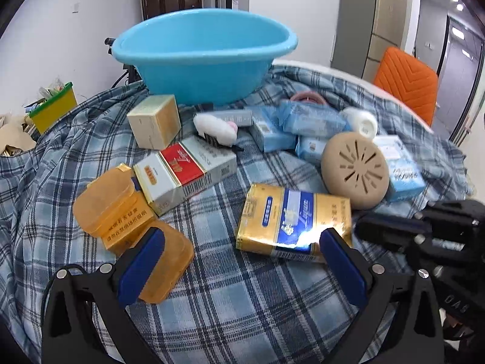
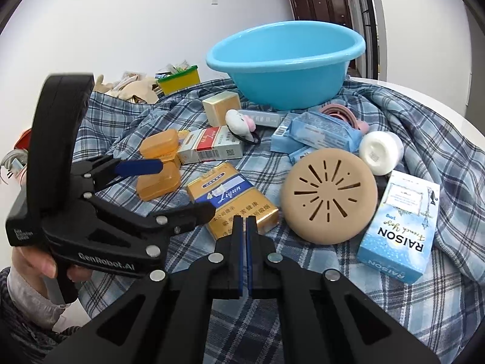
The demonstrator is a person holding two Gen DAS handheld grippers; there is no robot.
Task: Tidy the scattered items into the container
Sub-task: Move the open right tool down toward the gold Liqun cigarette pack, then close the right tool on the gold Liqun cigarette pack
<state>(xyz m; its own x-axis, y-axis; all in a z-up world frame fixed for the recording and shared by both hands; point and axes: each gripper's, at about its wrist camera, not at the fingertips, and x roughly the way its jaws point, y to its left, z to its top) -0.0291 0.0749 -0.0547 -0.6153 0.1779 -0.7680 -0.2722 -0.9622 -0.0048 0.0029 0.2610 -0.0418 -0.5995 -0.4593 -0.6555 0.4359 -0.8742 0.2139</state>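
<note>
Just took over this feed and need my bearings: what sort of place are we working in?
Most likely a room in a home. A plaid cloth covers the table under a blue basin and scattered packets, with a dark wooden door and an orange chair behind.

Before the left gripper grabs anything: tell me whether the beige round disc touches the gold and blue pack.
Apart. The right wrist view shows plaid cloth between the beige round disc and the gold and blue pack.
</note>
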